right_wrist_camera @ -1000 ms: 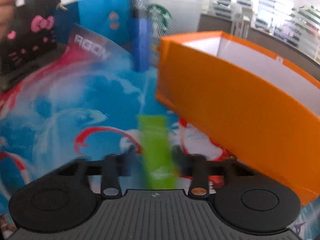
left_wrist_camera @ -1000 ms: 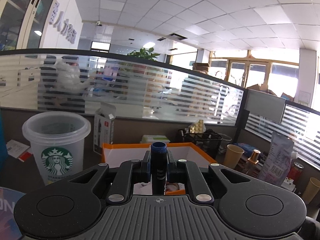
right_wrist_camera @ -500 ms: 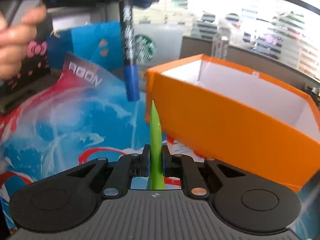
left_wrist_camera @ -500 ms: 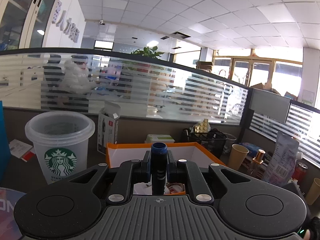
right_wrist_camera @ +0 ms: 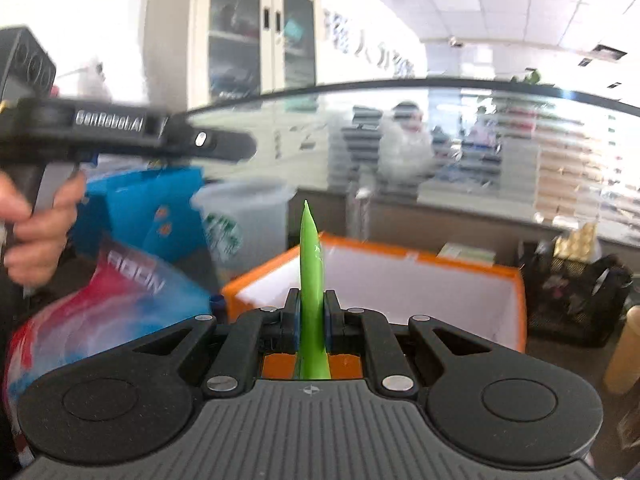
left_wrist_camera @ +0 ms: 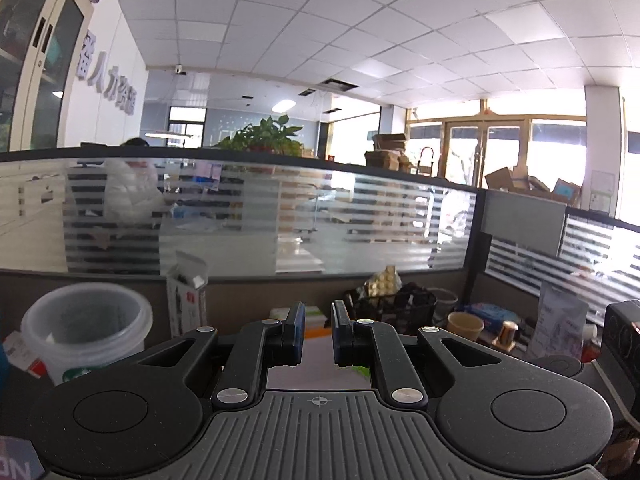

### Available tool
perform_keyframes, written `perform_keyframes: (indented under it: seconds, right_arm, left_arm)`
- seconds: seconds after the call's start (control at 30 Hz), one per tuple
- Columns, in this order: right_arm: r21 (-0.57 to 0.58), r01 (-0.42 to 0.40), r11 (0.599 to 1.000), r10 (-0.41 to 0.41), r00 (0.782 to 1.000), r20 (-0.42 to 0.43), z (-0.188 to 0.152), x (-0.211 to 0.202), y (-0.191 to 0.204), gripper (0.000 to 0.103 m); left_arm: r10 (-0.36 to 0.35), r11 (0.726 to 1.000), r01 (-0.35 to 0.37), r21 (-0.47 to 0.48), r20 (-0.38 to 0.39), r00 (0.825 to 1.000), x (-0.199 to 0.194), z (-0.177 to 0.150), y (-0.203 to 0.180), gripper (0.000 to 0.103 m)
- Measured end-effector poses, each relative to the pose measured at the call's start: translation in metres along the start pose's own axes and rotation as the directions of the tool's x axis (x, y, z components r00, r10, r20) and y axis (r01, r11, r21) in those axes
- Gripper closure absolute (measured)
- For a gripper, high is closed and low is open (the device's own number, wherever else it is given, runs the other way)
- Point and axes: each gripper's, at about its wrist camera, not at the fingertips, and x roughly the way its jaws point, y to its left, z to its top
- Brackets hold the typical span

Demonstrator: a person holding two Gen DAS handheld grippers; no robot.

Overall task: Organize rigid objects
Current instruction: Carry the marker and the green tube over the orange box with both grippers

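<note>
Right claw (right_wrist_camera: 311,312): clenched on a flat green piece (right_wrist_camera: 310,260), pads pressing both faces.
Green piece, axis: upright, seen edge-on, pointed tip uppermost, base hidden below the fingers.
Orange box (right_wrist_camera: 516,292): open-topped, white inside, directly ahead of and below the right claw; near rim just beyond the fingers.
Governing relation: tip of the piece over the near rim; cavity lying forward and lower.
Judged next move: forward over the cavity, then down, then release; risk of the long piece catching the rim.
Left claw (left_wrist_camera: 319,332): jaws narrowly apart, nothing visible between them.
Left claw, position: raised, left of the box, gripped by a hand (right_wrist_camera: 36,232).
Nearer arm: right.
Plastic cup (right_wrist_camera: 240,216): behind the box, clear of the path.
</note>
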Motion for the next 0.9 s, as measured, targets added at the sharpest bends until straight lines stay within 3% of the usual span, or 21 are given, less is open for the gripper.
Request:
perform_keyframes:
  seconds: [0.13, 0.3, 0.43, 0.5, 0.57, 0.67, 0.8, 0.9]
  right_arm:
    - [0.035, 0.005, 0.999, -0.006, 1.000, 0.021, 0.008, 0.007, -0.015, 0.093]
    - [0.054, 0.029, 0.998, -0.029, 1.000, 0.002, 0.005, 0.030, -0.027, 0.093]
    - [0.085, 0.020, 0.996, -0.019, 1.000, -0.011, 0.000, 0.043, -0.037, 0.093]
    - [0.089, 0.014, 0.996, -0.012, 1.000, -0.017, -0.002, 0.048, -0.040, 0.093]
    - [0.090, 0.014, 0.996, -0.013, 1.000, -0.020, -0.003, 0.051, -0.041, 0.093]
    - [0.101, 0.008, 0.995, -0.006, 1.000, -0.022, -0.006, 0.052, -0.041, 0.093]
    - [0.113, 0.010, 0.994, -0.008, 1.000, -0.024, -0.009, 0.051, -0.045, 0.093]
    - [0.121, 0.007, 0.993, -0.005, 1.000, -0.017, -0.010, 0.050, -0.048, 0.093]
  left_arm:
    - [-0.003, 1.000, 0.002, -0.016, -0.015, 1.000, 0.018, 0.000, 0.001, 0.091]
    - [0.002, 1.000, -0.004, -0.025, -0.097, 0.995, 0.042, -0.021, 0.009, 0.091]
    - [-0.071, 0.997, 0.074, 0.018, -0.151, 0.986, 0.042, -0.047, 0.006, 0.089]
    - [-0.132, 0.979, 0.163, 0.122, -0.231, 0.964, 0.046, -0.067, -0.009, 0.085]
    - [-0.149, 0.962, 0.209, 0.174, -0.306, 0.940, 0.054, -0.091, -0.022, 0.084]
    - [-0.169, 0.953, 0.253, 0.169, -0.397, 0.902, 0.072, -0.120, -0.030, 0.084]
    - [-0.266, 0.919, 0.367, 0.141, -0.464, 0.845, 0.083, -0.139, -0.035, 0.083]
    - [-0.280, 0.899, 0.406, 0.163, -0.498, 0.821, 0.090, -0.152, -0.037, 0.074]
